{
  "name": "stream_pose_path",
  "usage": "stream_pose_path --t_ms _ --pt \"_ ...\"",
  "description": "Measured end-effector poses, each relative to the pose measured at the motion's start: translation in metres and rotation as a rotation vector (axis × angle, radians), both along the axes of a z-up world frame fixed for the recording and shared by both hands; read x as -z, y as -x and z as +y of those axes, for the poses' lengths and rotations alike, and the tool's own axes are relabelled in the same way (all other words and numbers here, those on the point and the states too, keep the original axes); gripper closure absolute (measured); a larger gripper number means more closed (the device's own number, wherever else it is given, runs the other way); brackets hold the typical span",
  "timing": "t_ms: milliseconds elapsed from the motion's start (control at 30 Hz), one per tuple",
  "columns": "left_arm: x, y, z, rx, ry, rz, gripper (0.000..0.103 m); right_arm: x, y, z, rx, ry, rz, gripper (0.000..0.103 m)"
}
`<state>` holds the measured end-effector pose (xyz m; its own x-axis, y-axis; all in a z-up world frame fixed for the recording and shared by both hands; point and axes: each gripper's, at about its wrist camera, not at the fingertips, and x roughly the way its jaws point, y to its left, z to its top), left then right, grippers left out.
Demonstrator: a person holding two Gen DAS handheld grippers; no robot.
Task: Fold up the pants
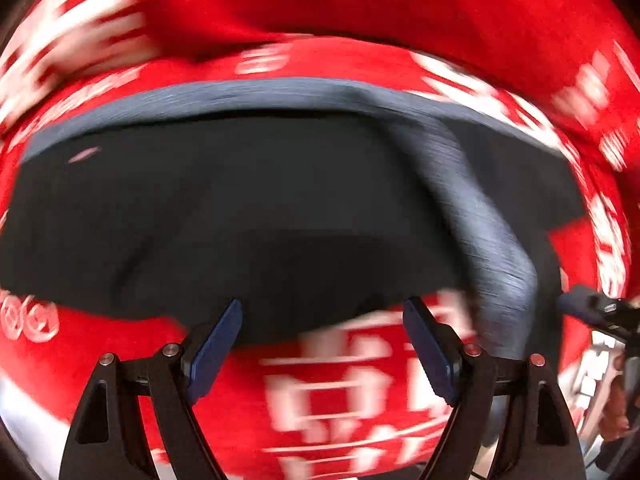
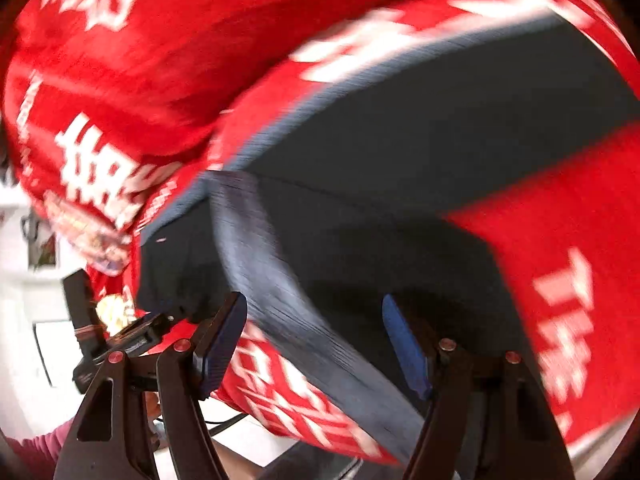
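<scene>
Both views motion-blurred. White print on red cloth [image 1: 360,396] unreadable. Pants [image 1: 240,208] cover cloth's middle; pants' far end cut off at right-wrist frame edge.

Red cloth [image 1: 360,8] with white lettering covers the whole work surface, rumpled into folds along the far side, every character smeared by motion blur. Off the cloth's edge in the right wrist view there's a pale, bright stretch, a white surface [image 2: 24,320], with a small framed shape [image 2: 42,248] too blurred to identify.
</scene>
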<state>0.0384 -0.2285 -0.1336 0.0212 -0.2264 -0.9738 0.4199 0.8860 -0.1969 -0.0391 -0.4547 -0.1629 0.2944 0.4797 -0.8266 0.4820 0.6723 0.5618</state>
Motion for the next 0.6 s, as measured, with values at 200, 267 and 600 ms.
stream_pose_path --t_ms 200,267,600 --pt "0.018 0.036 -0.077 0.209 0.078 0.135 0.02 0.013 0.108 -0.032 0.176 0.038 0.113 0.029" --pt "0.023 0.047 -0.092 0.258 0.077 0.142 0.02 0.018 0.145 -0.031 0.235 0.026 0.144 0.029" --pt "0.03 0.075 -0.122 0.375 0.085 0.136 0.02 0.06 0.221 0.022 0.407 -0.149 0.099 0.03"
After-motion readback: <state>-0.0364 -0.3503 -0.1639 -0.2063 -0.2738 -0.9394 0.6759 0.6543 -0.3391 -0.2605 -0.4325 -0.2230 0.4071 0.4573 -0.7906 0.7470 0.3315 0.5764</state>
